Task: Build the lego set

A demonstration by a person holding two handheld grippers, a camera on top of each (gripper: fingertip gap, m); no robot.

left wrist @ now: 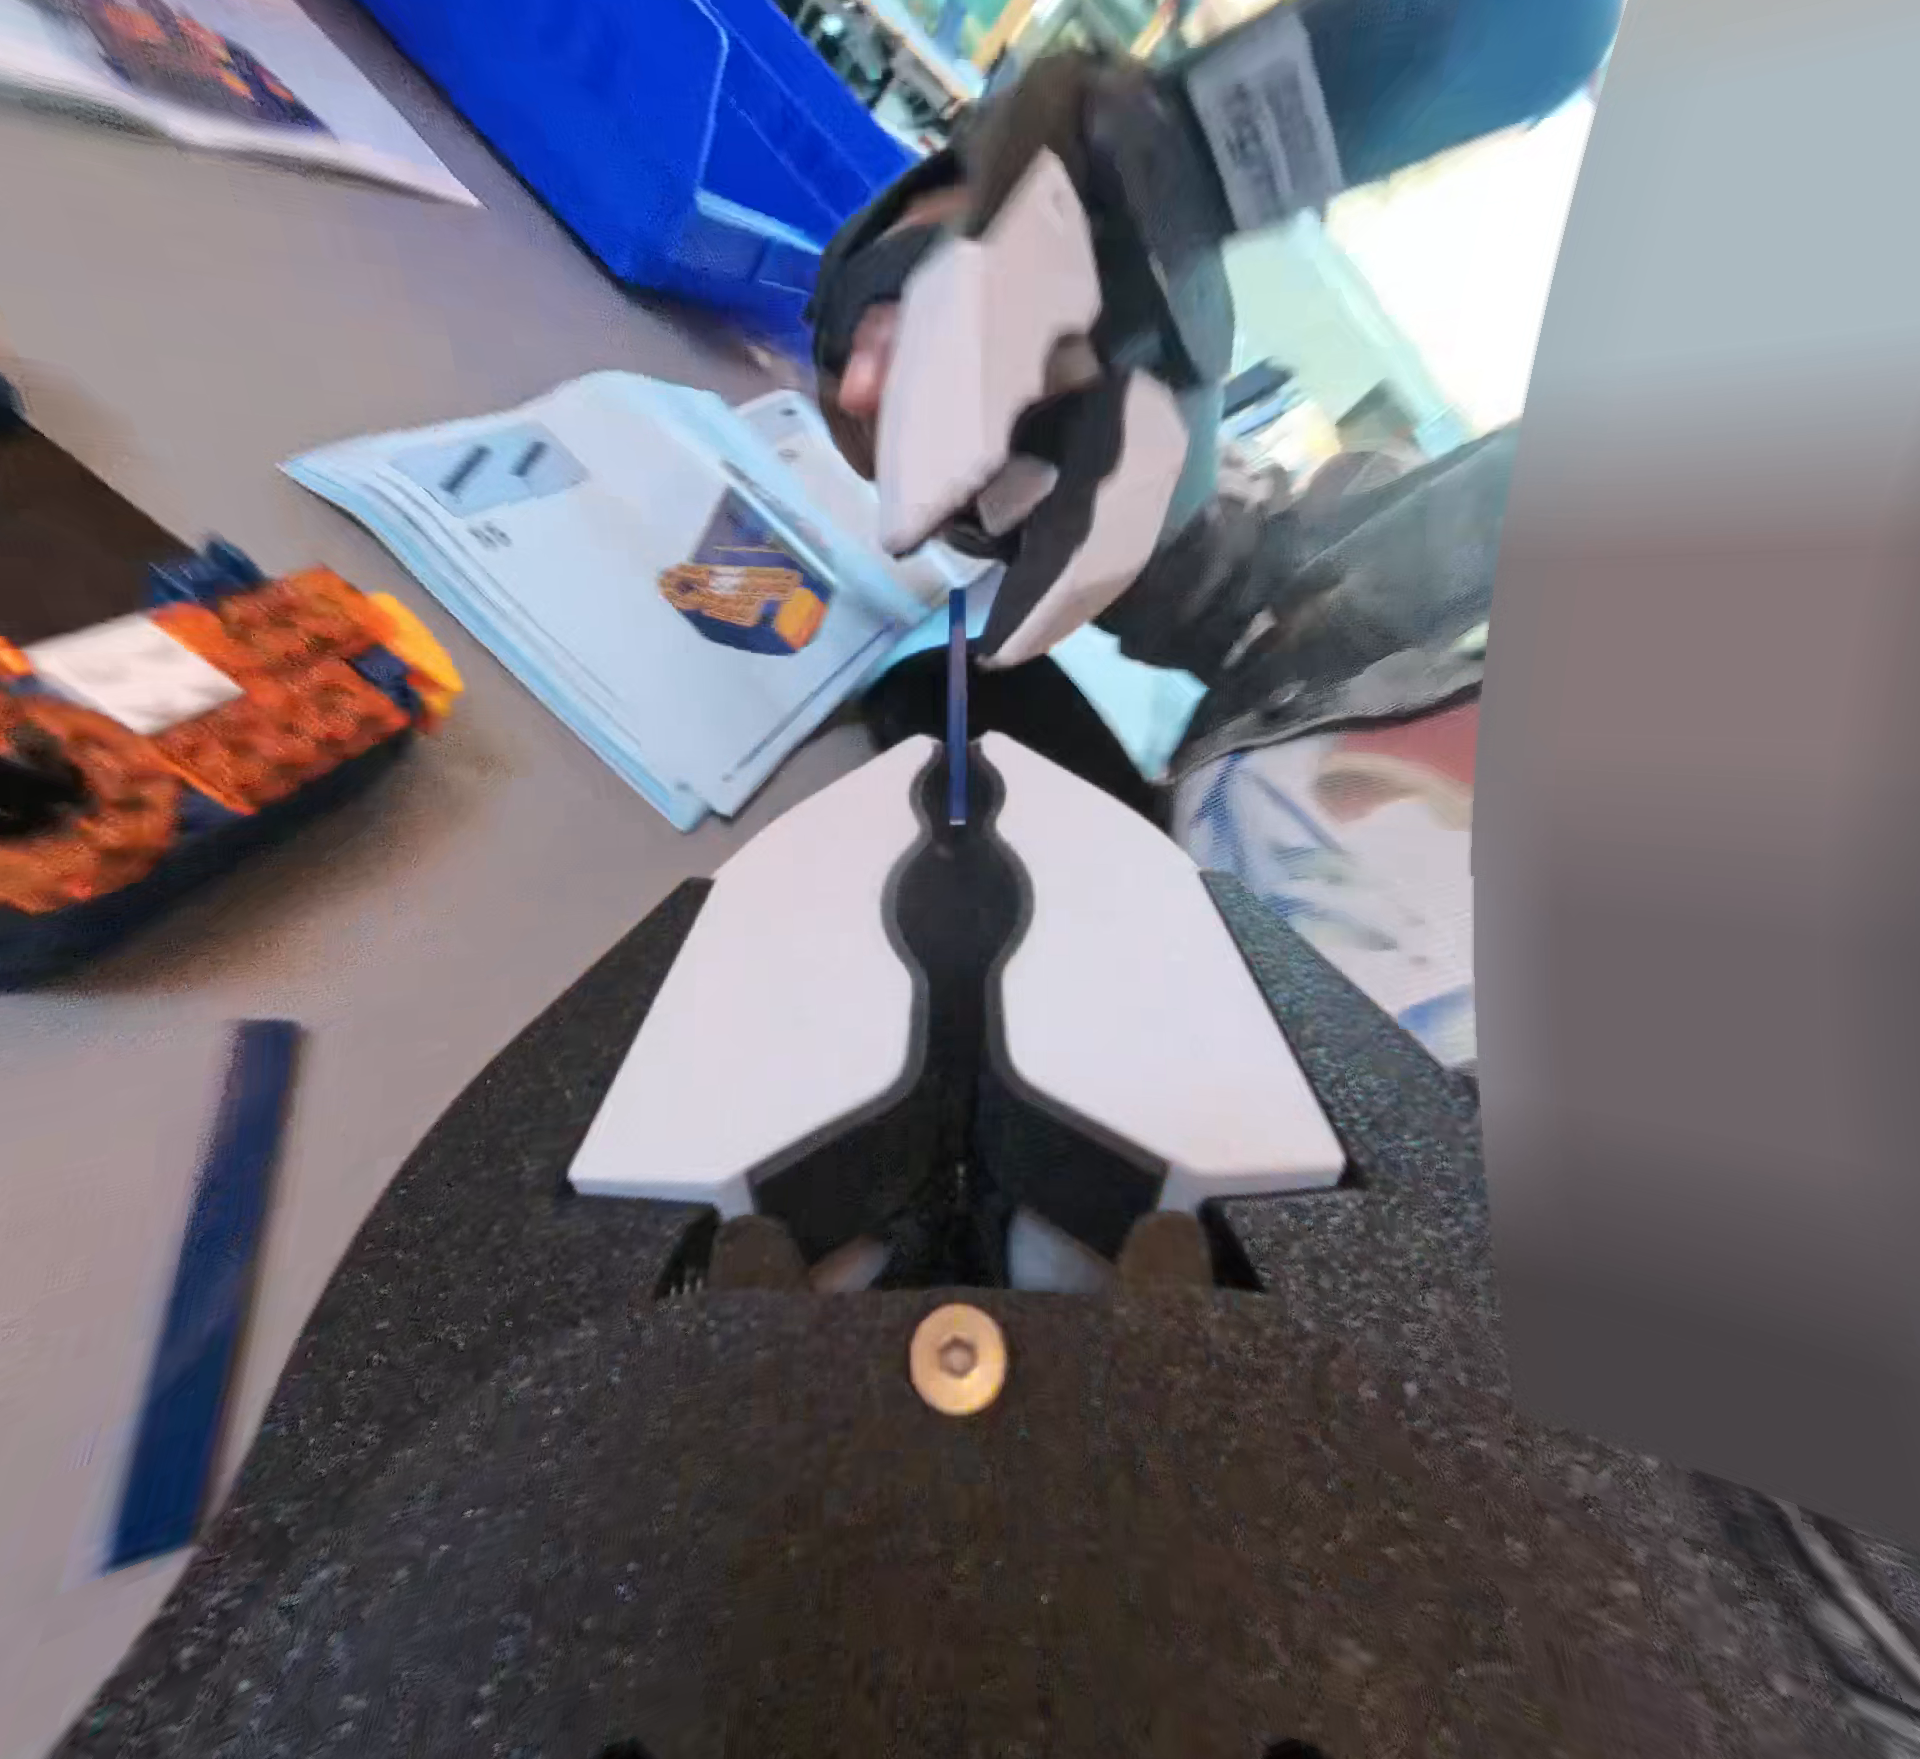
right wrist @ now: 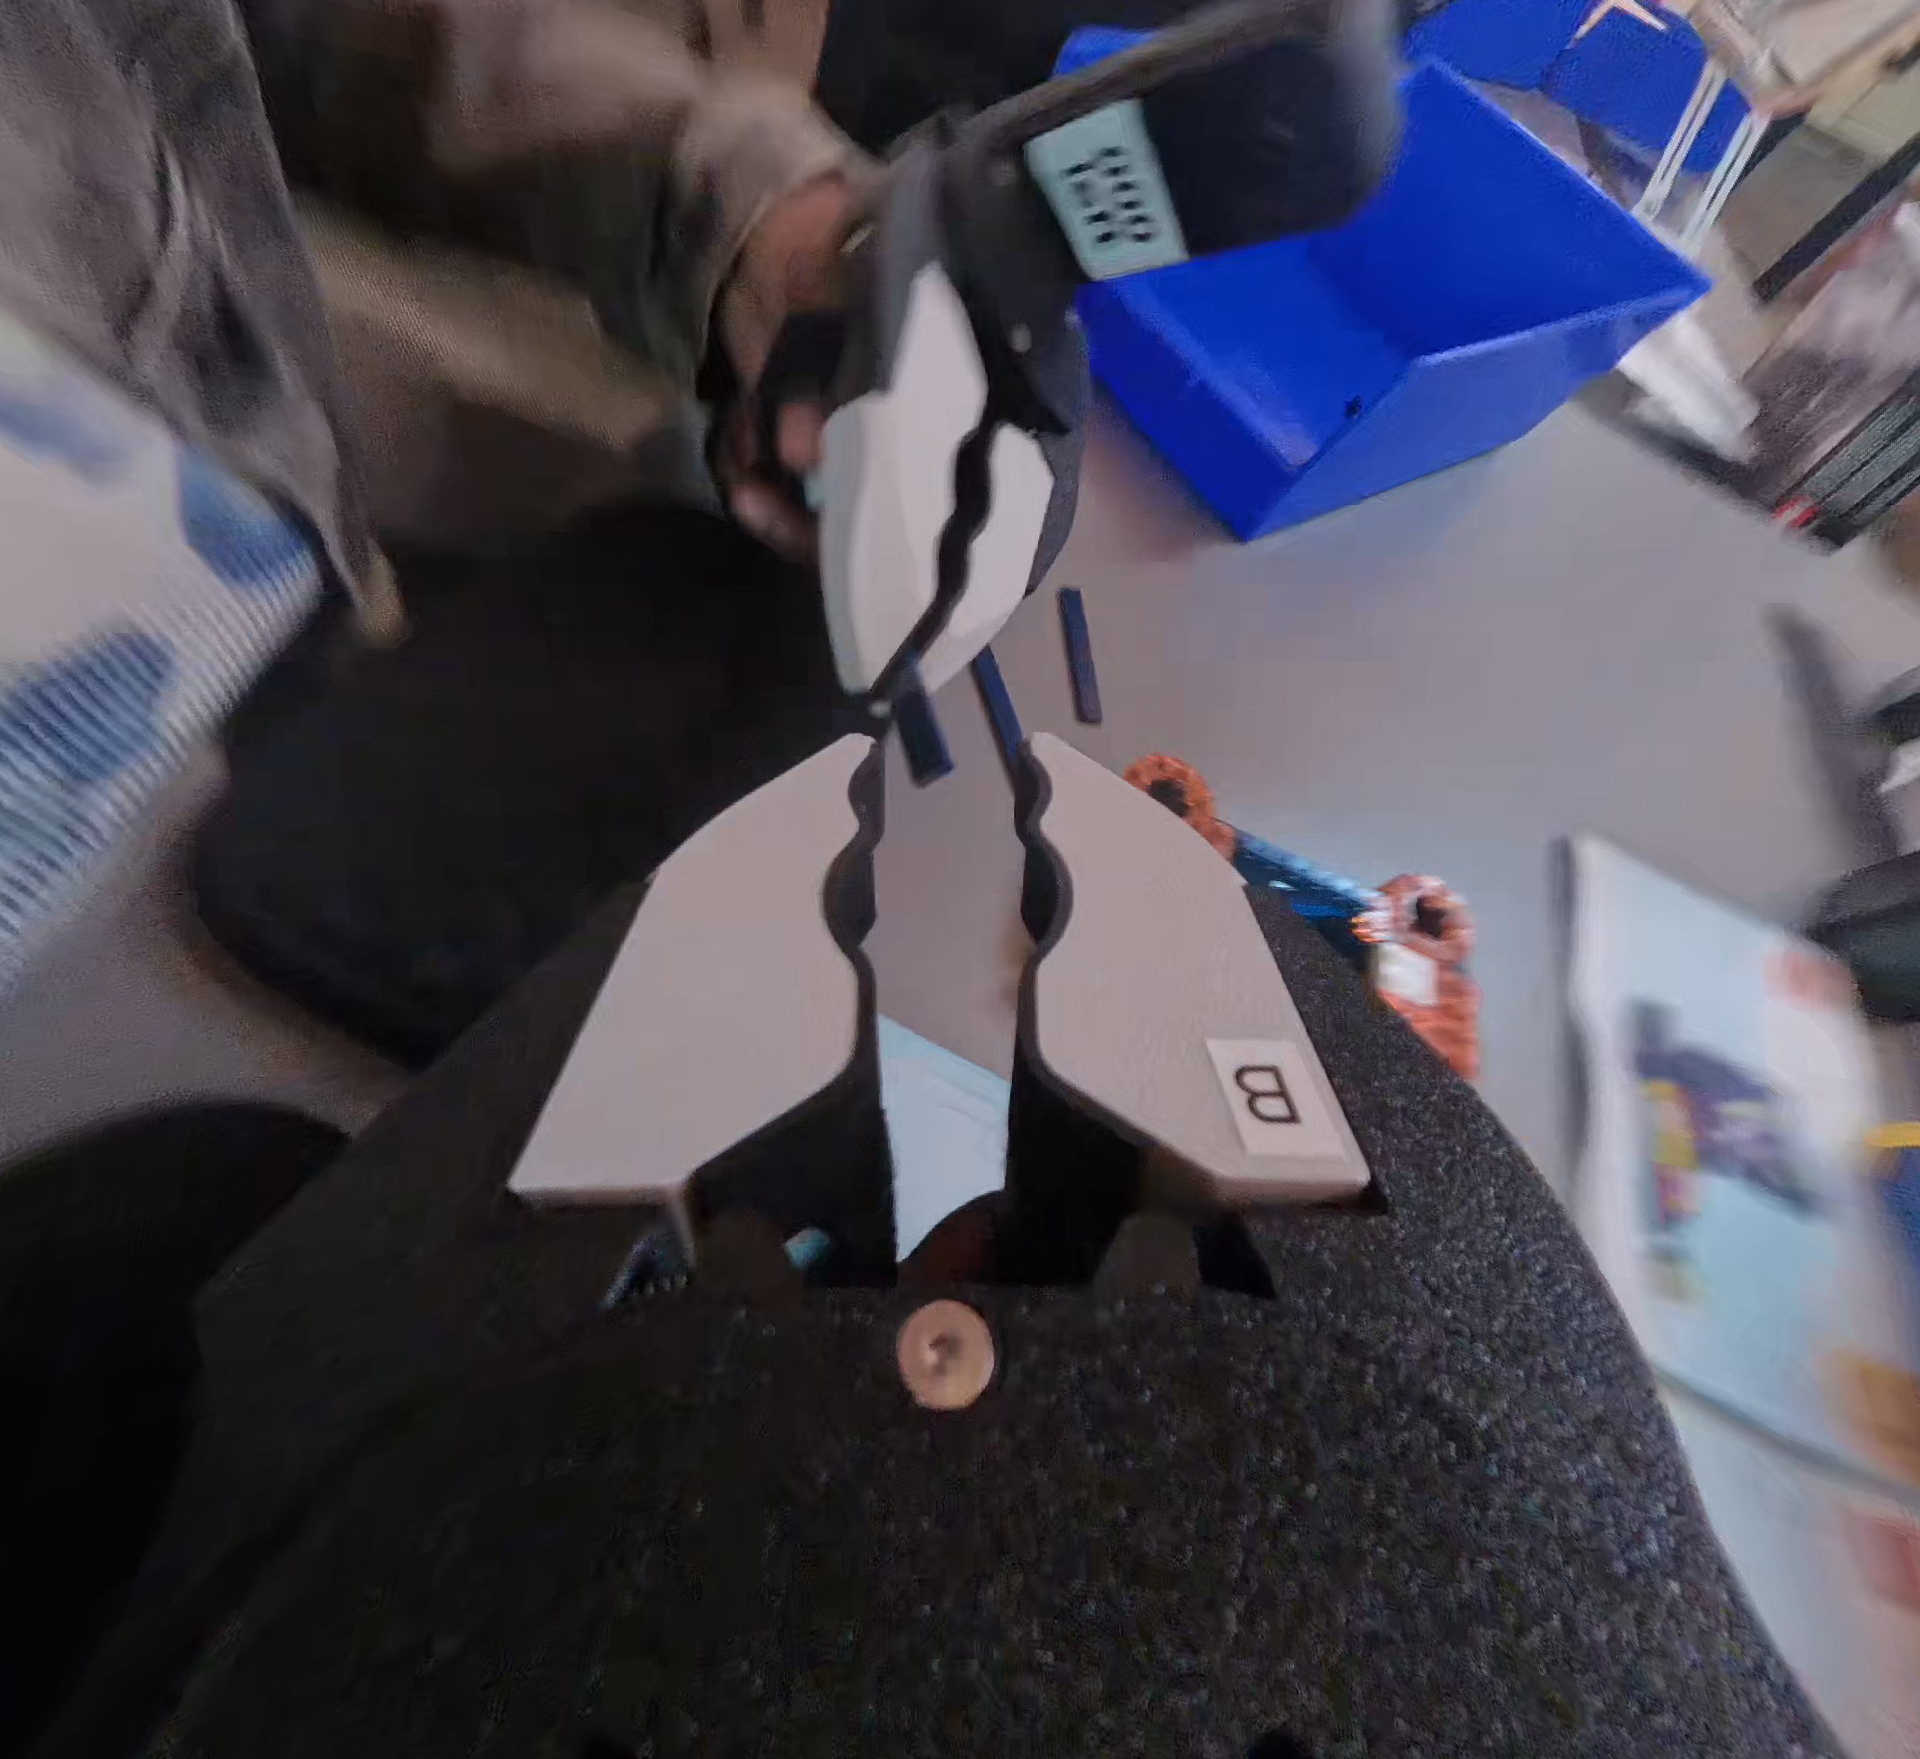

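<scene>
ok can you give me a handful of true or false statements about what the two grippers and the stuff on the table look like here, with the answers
1. The left gripper has its fingers closed on a thin dark blue strip. True.
2. The right gripper has its fingers pressed tight together. False: they stand apart, with the grey table showing between them.
3. A blue bin sits on the table beyond an open booklet. True.
4. The brick model is green and white. False: it is mostly orange and dark blue.
5. Another dark blue strip lies loose on the table. True.
</scene>
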